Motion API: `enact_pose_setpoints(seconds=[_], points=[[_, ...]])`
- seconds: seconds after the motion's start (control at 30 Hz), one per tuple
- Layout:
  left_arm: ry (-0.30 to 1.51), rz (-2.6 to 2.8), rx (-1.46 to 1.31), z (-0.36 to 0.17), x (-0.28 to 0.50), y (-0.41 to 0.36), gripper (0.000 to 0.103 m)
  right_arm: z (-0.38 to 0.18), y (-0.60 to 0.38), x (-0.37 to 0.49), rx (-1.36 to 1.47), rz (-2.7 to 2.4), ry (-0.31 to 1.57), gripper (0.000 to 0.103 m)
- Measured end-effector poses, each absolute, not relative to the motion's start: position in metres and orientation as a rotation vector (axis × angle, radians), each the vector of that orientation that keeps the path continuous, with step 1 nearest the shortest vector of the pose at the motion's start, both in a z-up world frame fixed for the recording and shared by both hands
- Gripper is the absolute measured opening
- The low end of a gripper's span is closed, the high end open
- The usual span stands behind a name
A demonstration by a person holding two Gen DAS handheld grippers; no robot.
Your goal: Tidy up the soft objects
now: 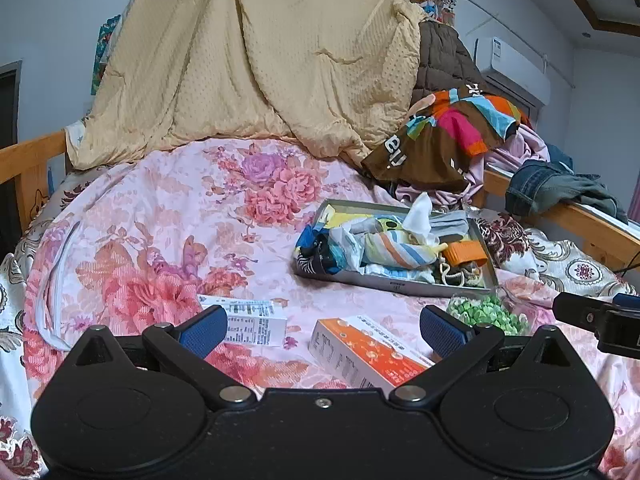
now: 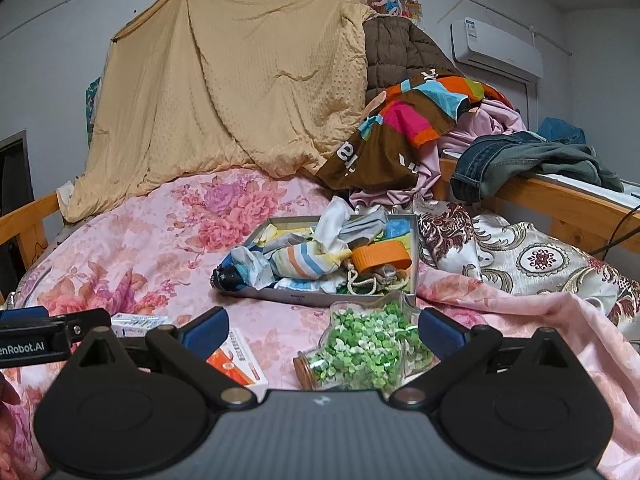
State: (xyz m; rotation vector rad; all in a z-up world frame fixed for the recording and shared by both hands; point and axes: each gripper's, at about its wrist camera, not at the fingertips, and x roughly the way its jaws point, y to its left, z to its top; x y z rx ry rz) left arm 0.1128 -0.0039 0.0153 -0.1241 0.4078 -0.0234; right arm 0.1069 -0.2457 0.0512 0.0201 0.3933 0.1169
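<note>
Wide-open right hand-held gripper (image 2: 322,330) over green-filled jar (image 2: 360,350), before cloth-heaped tray (image 2: 276,294).

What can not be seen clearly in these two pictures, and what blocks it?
- Orange box, right wrist view: mostly hidden behind the right tongs.
- White box, left wrist view: print too small to read.
- Tray: its bottom is buried under the piled socks.
- Jar of green paper stars, left wrist view: partly covered by the left tongs.
</note>
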Motion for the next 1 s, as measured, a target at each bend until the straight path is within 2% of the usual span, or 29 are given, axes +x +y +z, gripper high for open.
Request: enact_pose_setpoints(seconds=[1.0], points=[[0.499, 0.002, -0.018, -0.010, 0.109, -0.016, 0.102, 0.024, -0.255, 0.099, 0.044, 0.087, 0.500, 0.103]])
